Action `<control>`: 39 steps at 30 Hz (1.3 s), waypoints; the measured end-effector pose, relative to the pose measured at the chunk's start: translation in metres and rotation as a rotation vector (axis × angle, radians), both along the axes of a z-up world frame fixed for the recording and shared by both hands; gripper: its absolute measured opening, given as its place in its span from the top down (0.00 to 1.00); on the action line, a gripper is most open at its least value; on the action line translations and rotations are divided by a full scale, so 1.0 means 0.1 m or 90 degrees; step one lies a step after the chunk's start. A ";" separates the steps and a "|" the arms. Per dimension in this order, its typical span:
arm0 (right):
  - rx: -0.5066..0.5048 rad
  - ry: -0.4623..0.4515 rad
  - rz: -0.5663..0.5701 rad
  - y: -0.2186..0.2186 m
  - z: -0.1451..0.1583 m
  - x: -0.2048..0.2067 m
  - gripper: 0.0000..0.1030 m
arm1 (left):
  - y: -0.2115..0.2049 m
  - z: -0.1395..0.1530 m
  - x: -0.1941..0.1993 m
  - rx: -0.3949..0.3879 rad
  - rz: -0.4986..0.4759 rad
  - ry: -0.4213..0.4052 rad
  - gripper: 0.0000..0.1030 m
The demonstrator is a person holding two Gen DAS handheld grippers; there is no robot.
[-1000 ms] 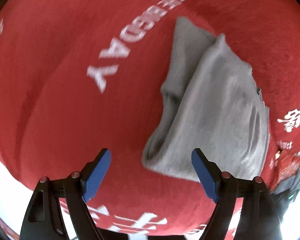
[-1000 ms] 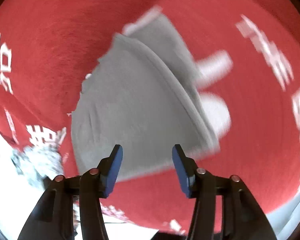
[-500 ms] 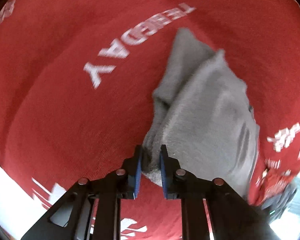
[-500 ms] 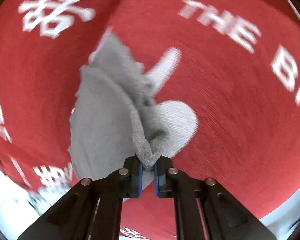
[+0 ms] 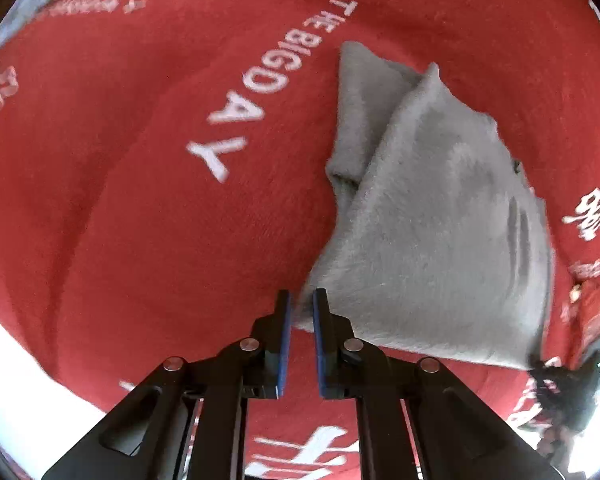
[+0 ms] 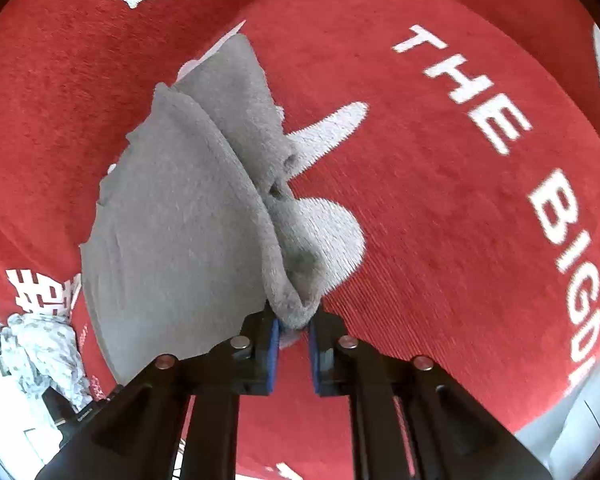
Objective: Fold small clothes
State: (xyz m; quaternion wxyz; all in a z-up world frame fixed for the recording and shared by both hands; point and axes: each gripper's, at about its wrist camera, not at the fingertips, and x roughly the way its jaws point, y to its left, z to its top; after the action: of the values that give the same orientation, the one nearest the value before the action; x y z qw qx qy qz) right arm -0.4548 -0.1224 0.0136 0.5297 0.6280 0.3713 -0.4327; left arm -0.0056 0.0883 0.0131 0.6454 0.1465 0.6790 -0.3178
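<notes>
**Both hand-held grippers are now closing on the near edge of the grey garment**

The left hand-held gripper [image 5: 300,304] is pinching the near corner of the grey garment [image 5: 432,216] between its blue pads [image 5: 285,340]. One second ago its jaws were standing wide apart in front of the cloth; now only a narrow gap is remaining, and the corner is sitting right at the fingertips (the hold looks shallow, and I cannot tell how much cloth is really inside).

The right hand-held gripper [image 6: 292,326] is also closed on the garment [image 6: 180,216]. A thick rolled bunch of fabric is standing up between its pads, so this grasp is looking deeper and more secure. One second ago this gripper too was open and was only approaching the edge.

Going outward, the garment is lying on a red cloth with white lettering [image 5: 140,200] that is covering the table. It is already partly folded: a narrower part is showing from under the larger top layer on the far side. The near edge is lifting a little from the red cloth at both gripped points, while the far part is resting flat.

For the task, I judge that the grasping step is finishing and the next fold is beginning: the two grippers are probably going to carry the near edge over toward the far side. The risk is on the left, where the corner could slip out.

A patterned pale cloth [image 6: 48,344] is lying near the table's edge, well apart from the grey garment.
</notes>
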 end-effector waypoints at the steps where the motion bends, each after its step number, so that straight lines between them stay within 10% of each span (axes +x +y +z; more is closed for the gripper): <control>1: 0.005 0.006 -0.004 0.00 0.05 -0.03 0.85 | -0.01 0.05 0.02 -0.001 -0.005 -0.010 0.88; 13: -0.111 0.052 0.092 -0.51 0.57 0.54 0.85 | -1.03 0.33 0.31 -0.075 -0.114 -0.086 0.88; 20: -0.020 0.168 0.006 -0.31 0.45 -0.05 0.85 | -1.11 0.27 0.28 -0.049 -0.139 -0.083 0.88; 31: -0.122 0.049 0.128 -1.00 0.40 0.79 0.85 | -1.71 0.19 0.21 -0.080 -0.168 -0.102 0.88; 39: -0.076 0.062 0.138 -1.19 -0.12 1.06 0.90 | -1.71 -0.21 0.33 -0.015 -0.153 -0.120 0.88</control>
State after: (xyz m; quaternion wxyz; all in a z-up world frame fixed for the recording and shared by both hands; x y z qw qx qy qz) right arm -0.3489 -0.2414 0.0019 0.5916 0.5297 0.4357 -0.4238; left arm 0.0277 -0.0823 -0.0082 0.6653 0.2487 0.5889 -0.3855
